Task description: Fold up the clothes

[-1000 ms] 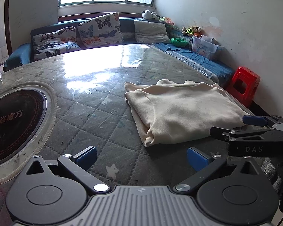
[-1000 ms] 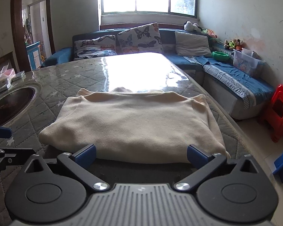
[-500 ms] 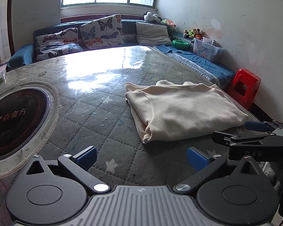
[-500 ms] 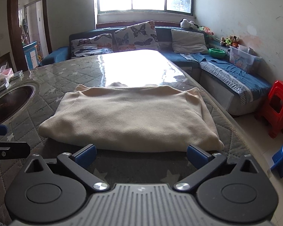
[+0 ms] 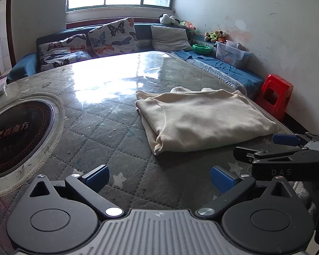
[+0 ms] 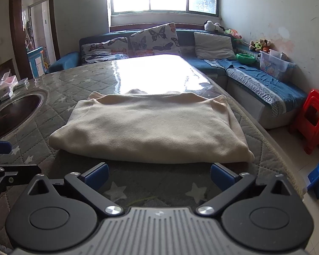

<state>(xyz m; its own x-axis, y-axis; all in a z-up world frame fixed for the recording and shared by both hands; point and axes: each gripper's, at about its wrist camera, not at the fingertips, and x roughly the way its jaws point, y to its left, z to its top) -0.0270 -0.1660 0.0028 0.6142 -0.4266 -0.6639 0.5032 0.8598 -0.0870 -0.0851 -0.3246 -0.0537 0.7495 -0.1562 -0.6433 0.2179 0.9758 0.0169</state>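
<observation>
Left wrist view: the left gripper point(image 5: 158, 175) has its blue-padded fingers point(image 5: 96, 175) spread apart with nothing between them, above the quilted bench point(image 5: 100, 131). A folded cream garment point(image 5: 204, 119) lies flat on the bench at 1 o'clock from this gripper, apart from it. The right gripper point(image 5: 265, 148) appears at 3 o'clock, just beside the garment's near edge. A dark round inset plate point(image 5: 17, 136) sits in the bench at 10 o'clock.

Right wrist view: the right gripper point(image 6: 158, 175) also has its fingers point(image 6: 222, 175) apart and unloaded. The garment point(image 6: 151, 127) lies at 12 o'clock, its near fold just ahead of the fingertips, not touching them. A red stool point(image 6: 314, 116) stands on the floor at 2 o'clock.
</observation>
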